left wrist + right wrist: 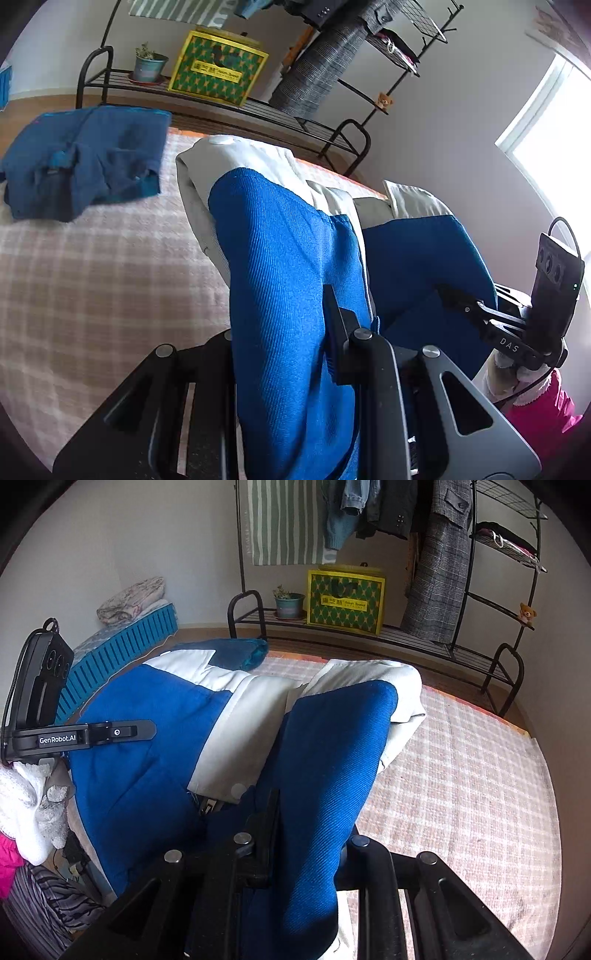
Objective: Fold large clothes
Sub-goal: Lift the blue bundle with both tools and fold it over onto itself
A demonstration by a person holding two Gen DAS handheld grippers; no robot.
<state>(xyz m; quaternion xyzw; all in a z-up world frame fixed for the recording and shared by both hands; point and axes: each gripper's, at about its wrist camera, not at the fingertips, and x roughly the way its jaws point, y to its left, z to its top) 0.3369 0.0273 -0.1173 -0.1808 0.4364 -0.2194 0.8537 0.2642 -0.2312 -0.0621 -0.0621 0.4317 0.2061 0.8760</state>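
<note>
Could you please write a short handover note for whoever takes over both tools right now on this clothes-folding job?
Left tool: shut on a fold of the blue and off-white twill jacket.
Right tool: shut on another fold of the same jacket, which hangs bunched between the two tools above the pink and white checked blanket.
Done: a dark blue folded garment already lies at the blanket's far edge, near the black metal clothes rack.
Left: the jacket is not yet folded; probably lay it flat on the blanket, fold it, then release both tools.
</note>
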